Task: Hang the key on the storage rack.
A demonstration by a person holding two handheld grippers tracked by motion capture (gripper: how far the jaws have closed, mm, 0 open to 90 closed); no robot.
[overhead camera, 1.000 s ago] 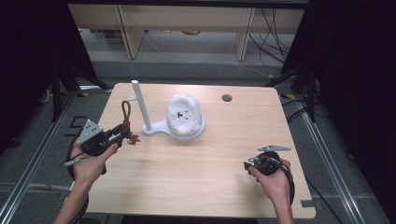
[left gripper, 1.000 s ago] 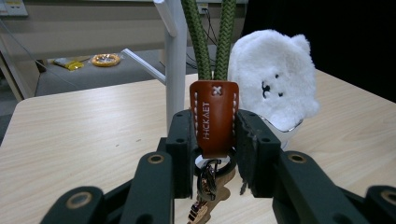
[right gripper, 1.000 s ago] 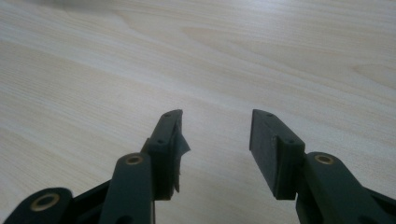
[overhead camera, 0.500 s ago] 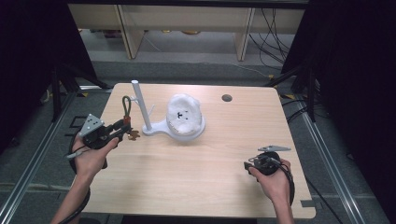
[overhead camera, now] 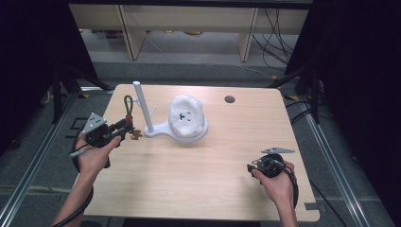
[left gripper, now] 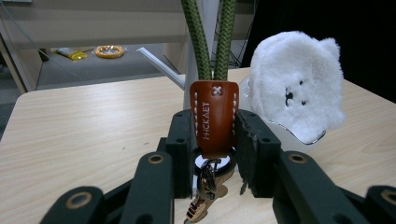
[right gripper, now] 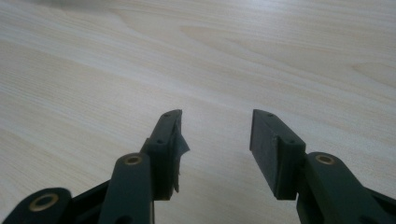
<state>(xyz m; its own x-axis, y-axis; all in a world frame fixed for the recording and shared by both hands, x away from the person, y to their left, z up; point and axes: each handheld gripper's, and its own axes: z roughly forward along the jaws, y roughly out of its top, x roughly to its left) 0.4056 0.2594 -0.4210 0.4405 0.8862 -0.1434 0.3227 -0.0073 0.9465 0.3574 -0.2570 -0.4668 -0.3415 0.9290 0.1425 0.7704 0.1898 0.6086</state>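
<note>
My left claw (overhead camera: 126,128) is clamped on the brown leather tab of the keychain (left gripper: 214,116), the green cord loop (overhead camera: 128,105) standing up out of the jaws. Against the frames from a second ago, the left hand has drifted slightly inward, toward the white stand (overhead camera: 142,109); the loop now stands upright just beside the pole, near its top but not yet over it. Grip unchanged. My judgement: the job is to hang the loop on the stand, so the approach is nearly done, with the lift over the post tip remaining.

Right claw (overhead camera: 251,166) unchanged: jaws wide, nothing between them, resting low at the near right of the counter (overhead camera: 227,151).

View differences. High view: gives the layout, with stand, fluffy white plush (overhead camera: 186,116) on the stand's base, and both hands well apart. Left gripper view: shows the pads (left gripper: 183,140) pressing both sides of the tab, stitching and stamped lettering, metal ring and clasp (left gripper: 208,186) dangling below. Right gripper view: bare wood past the open pads (right gripper: 267,144).
</note>
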